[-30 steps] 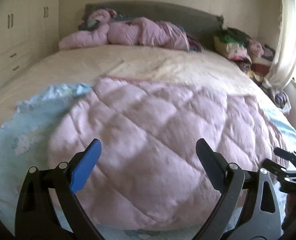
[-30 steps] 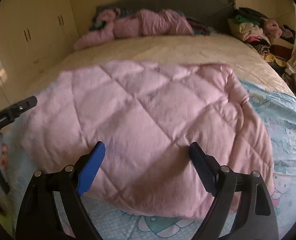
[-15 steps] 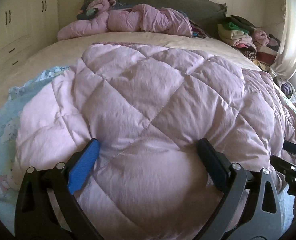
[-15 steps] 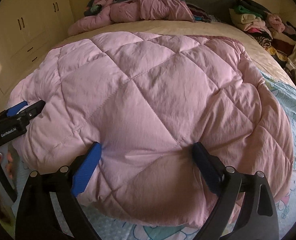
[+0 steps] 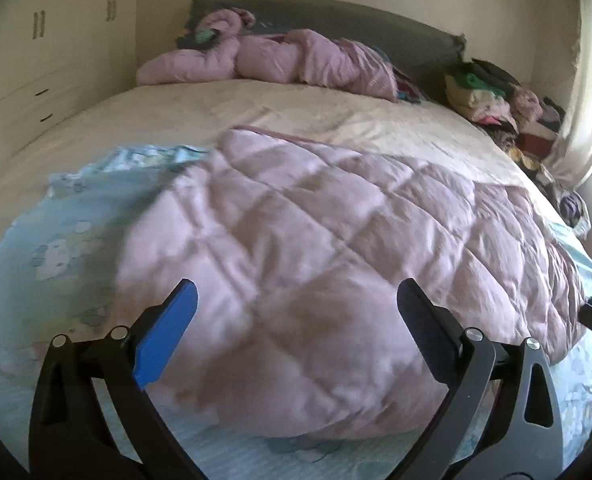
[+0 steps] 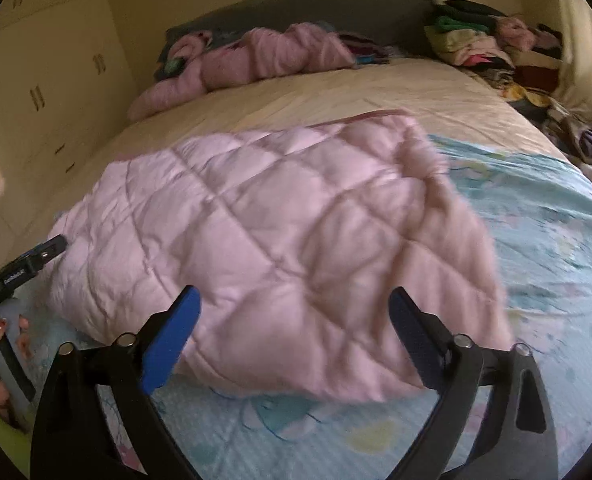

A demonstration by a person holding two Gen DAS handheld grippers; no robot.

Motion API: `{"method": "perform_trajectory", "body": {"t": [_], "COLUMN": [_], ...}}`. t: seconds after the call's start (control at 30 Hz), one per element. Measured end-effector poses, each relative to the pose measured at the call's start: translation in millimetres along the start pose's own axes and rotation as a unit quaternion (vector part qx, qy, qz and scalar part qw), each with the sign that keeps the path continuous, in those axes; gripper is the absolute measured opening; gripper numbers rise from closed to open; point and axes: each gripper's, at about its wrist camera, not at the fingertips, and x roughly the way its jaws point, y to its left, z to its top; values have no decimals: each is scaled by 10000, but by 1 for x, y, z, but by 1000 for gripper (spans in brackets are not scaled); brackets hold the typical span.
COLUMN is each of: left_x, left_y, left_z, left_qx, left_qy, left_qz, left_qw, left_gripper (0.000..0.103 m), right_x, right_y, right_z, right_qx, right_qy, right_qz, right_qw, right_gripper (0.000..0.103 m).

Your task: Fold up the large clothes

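On the bed, foreground: pink quilted garment (image 5: 336, 248), lying in a puffy mound on a light-blue printed sheet (image 6: 544, 240); its far hem ends near the middle of the cream bedspread (image 5: 296, 108).

Left gripper (image 5: 296, 312): fingers spread wide, empty, poised over the garment's near edge at 6 o'clock. Its arm also shows at 9 o'clock in the right wrist view.

Right gripper (image 6: 292, 312): fingers spread wide, empty, likewise over the near edge.

Step in hand, as judged: between folds; nothing gripped, garment resting partly folded. Next move likely calls for both grippers to descend on the near edge or corners, pinch through thick padding, and carry it toward 12 o'clock. Bulk may spring back.

Edges: garment's right side falls toward 3 o'clock in the left wrist view; blurred, so exact corners cannot be told.

Open room: bare bedspread at 12 o'clock. Obstacles: crumpled pink bedding (image 5: 264, 60) by the headboard at 12; stacked clothes (image 6: 472, 40) at 1 to 2 o'clock.
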Motion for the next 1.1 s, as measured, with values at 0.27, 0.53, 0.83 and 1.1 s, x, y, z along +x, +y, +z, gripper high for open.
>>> {"method": "perform_trajectory", "body": {"t": [0.27,0.53,0.83,1.1], "left_x": [-19,-15,4,27], "left_y": [46,89,107,112], "left_z": [-7,-10,-18,-24], "left_qx": [-458,-937,-1262,-1746], "left_qy": [25,151,343,578], "left_qz": [423,672,572,-219], "left_qw": [9981,9932,9898,9827], "left_gripper": [93,93,93,93], "right_x": [-32,-33,-19,10], "right_y": [-57,-83,-99,-115], "right_z": [-10,-20,-18,-13], "right_qx": [492,737,976,1384], "right_qy": [-201,-40,163,517], "right_qz": [-414,-571,-446,-148], "right_qw": [9977,9956,9941,9889], "right_gripper": [97,99,99,99]}}
